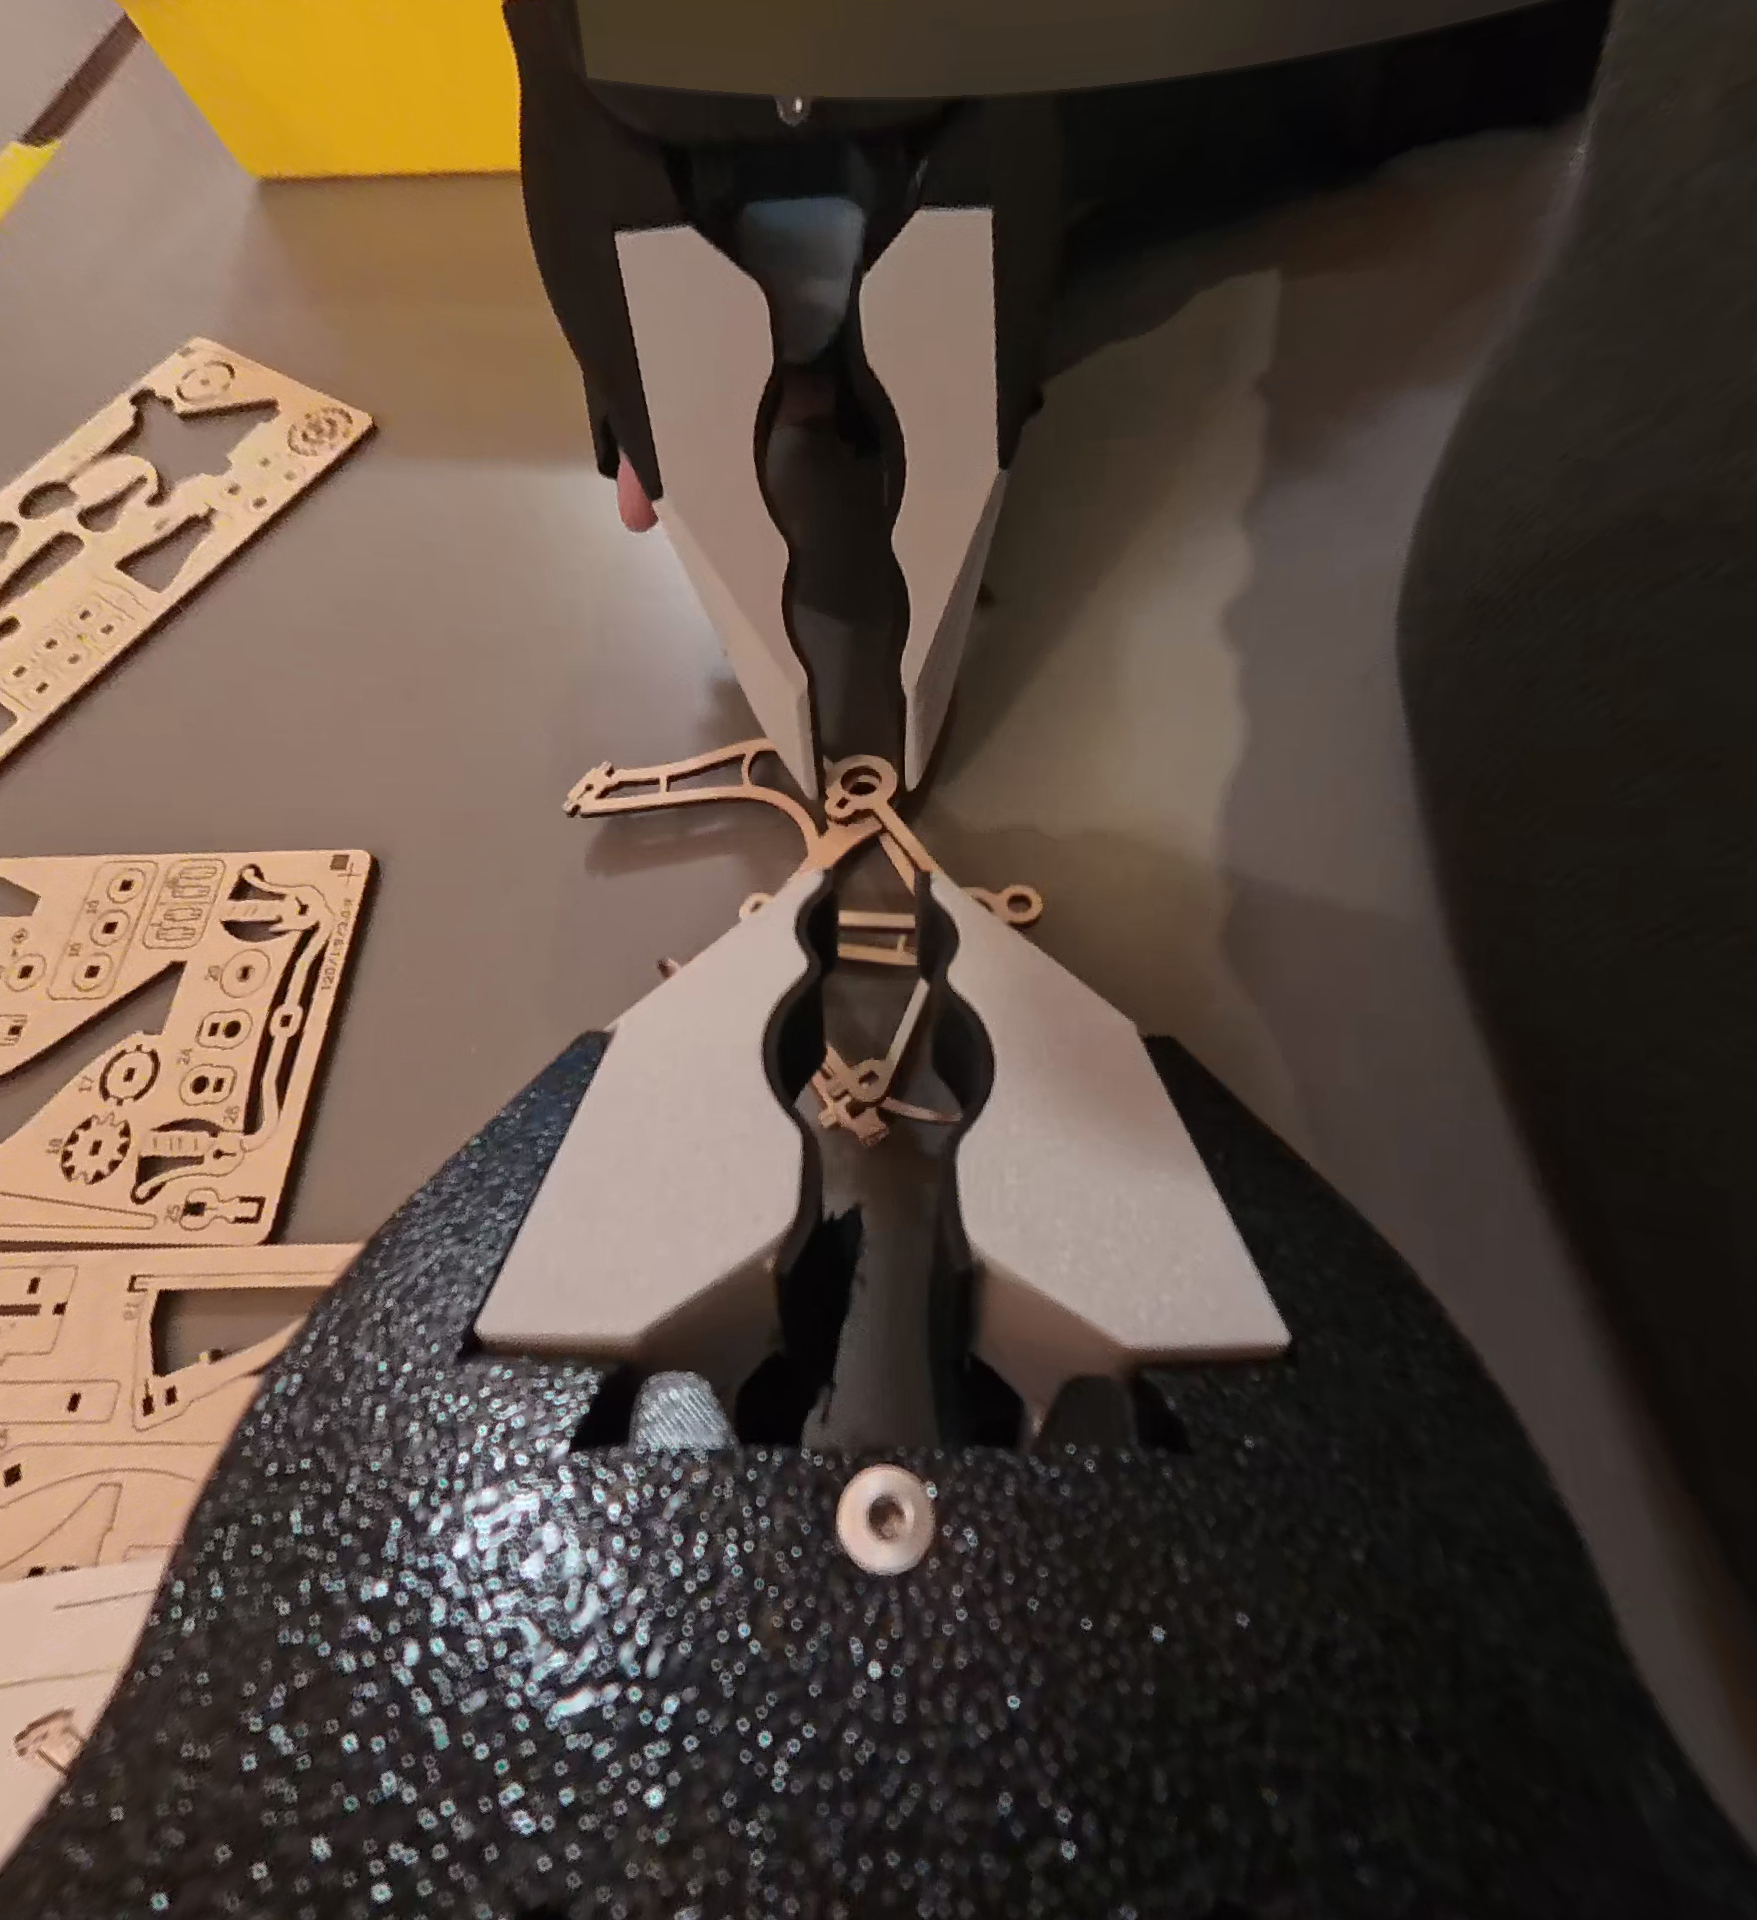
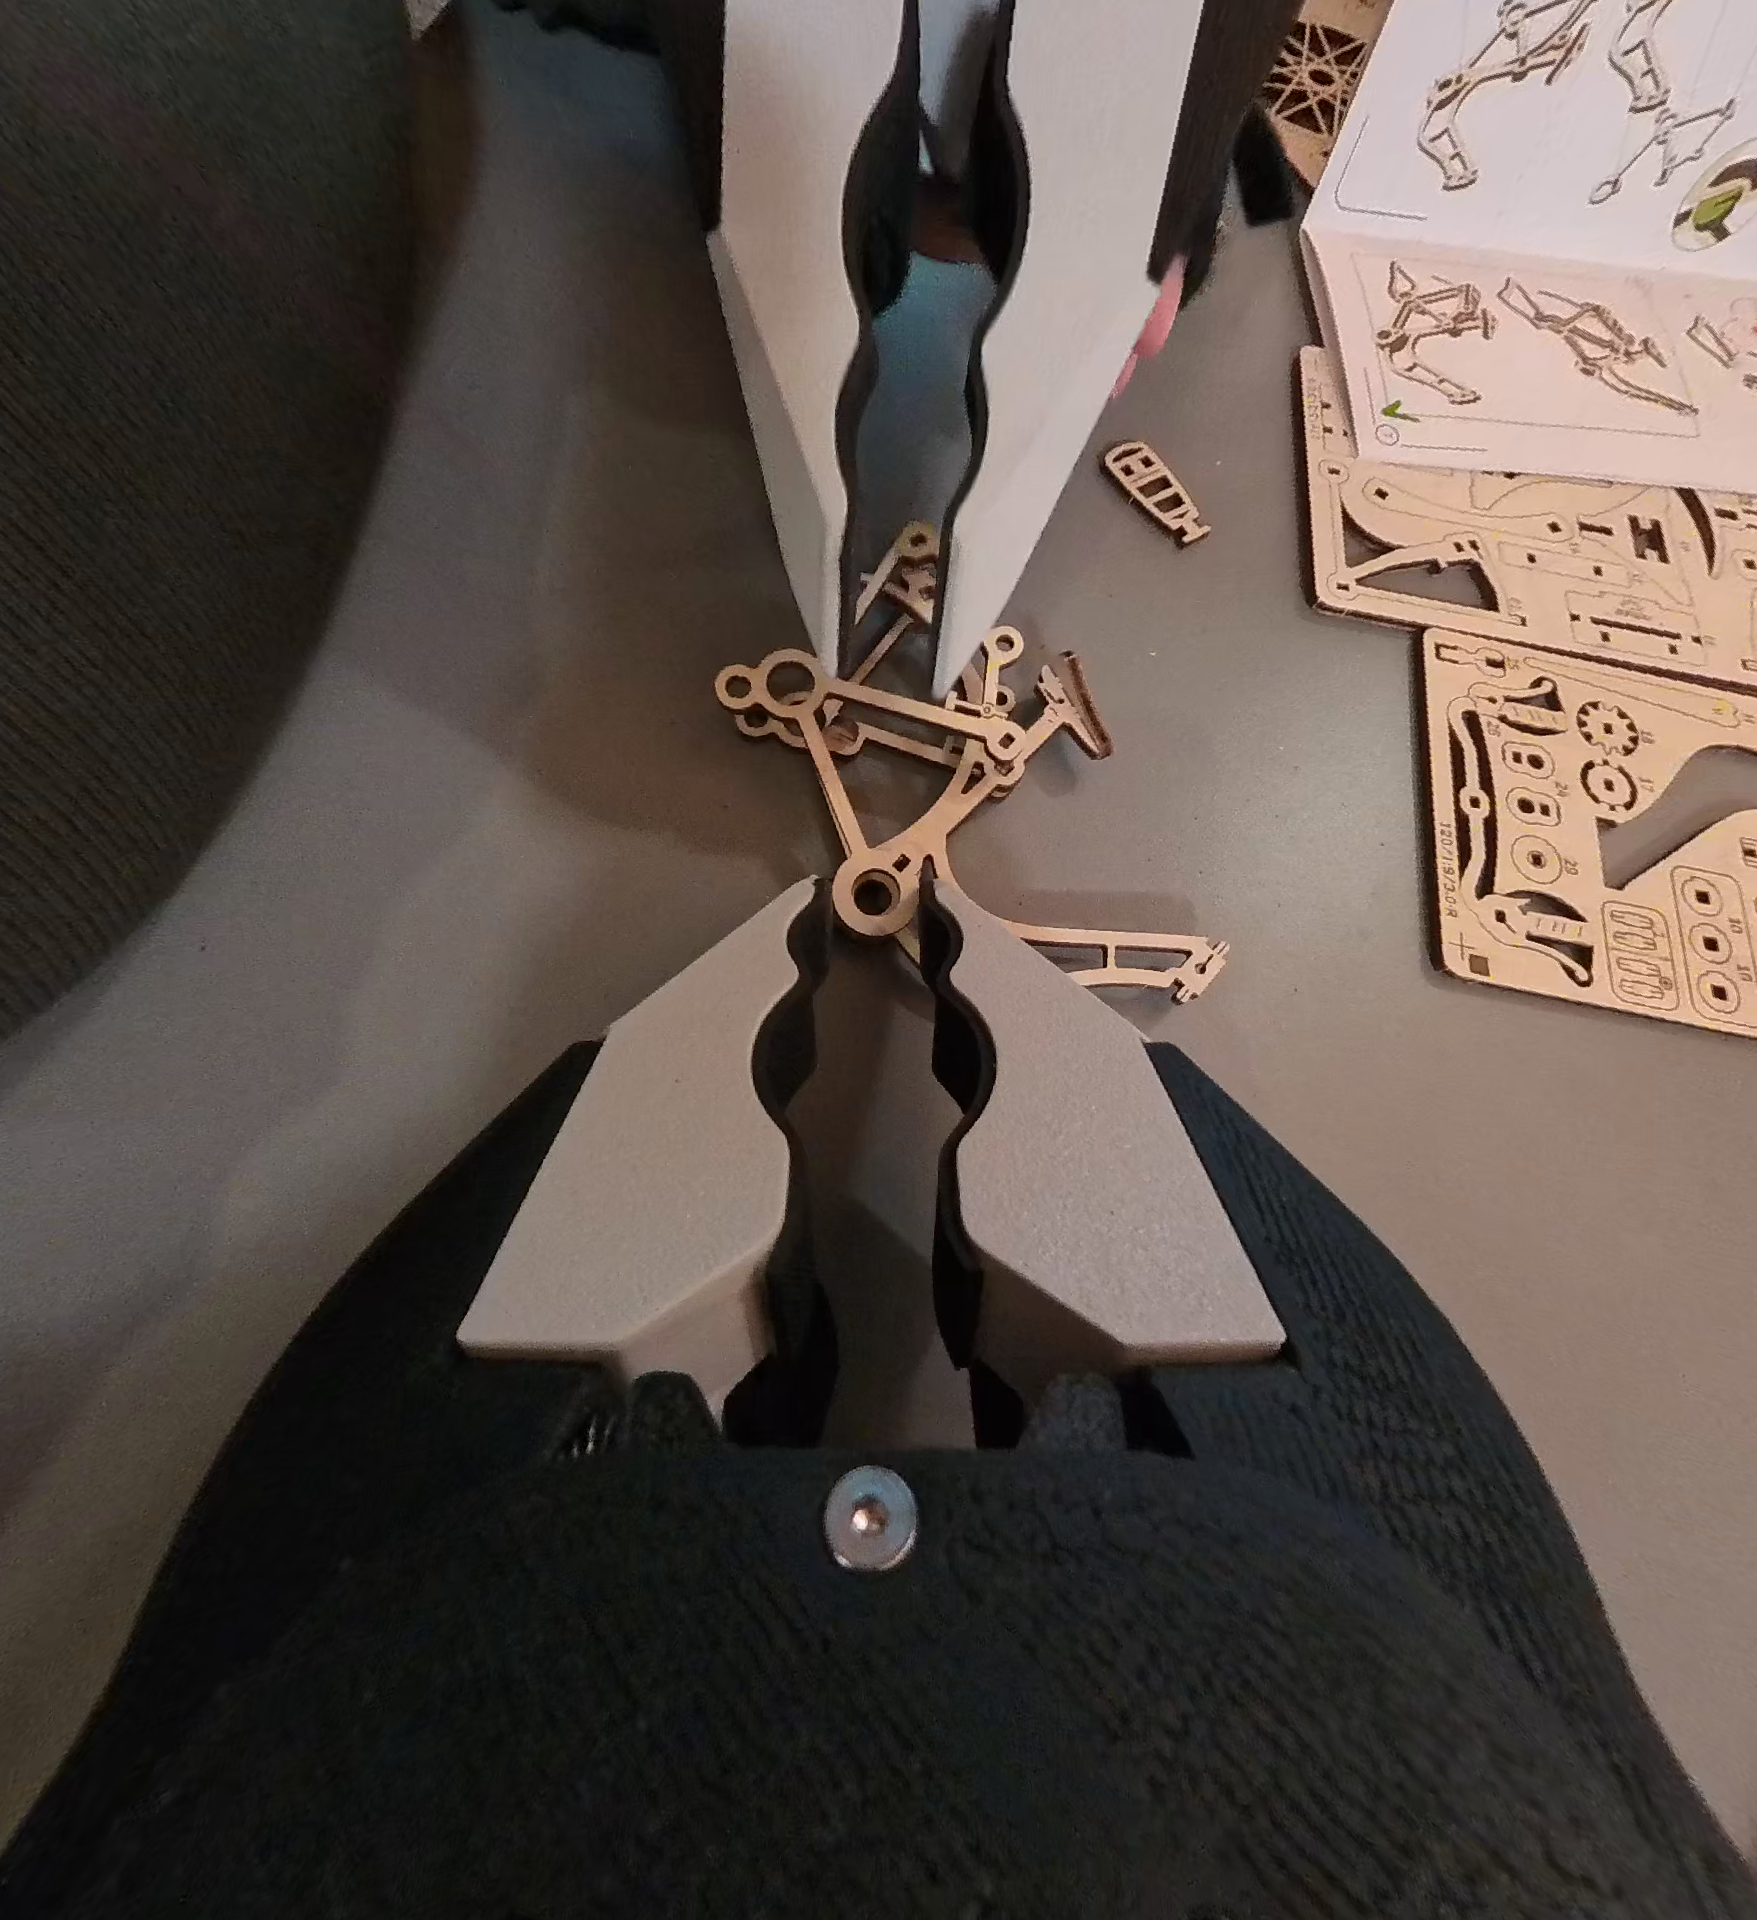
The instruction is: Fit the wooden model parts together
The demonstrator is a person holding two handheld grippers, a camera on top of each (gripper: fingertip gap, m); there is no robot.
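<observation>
At frame centre both claws meet over the table (image 2: 1269, 1195), the left claw (image 1: 876, 891) and right claw (image 2: 872, 902) each clamped on the part-built wooden frame (image 2: 905, 769), while the punched sheets (image 2: 1622, 831) at right suggest much assembly remains.

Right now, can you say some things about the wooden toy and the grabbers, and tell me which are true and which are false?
1. The left gripper and the right gripper both pinch the frame. True.
2. The sheets lie on top of the frame. False: they lie flat beside it on the table.
3. The booklet is open. True.
4. The right gripper holds the loose piece. False: that piece lies alone on the table, apart from both grippers.
</observation>
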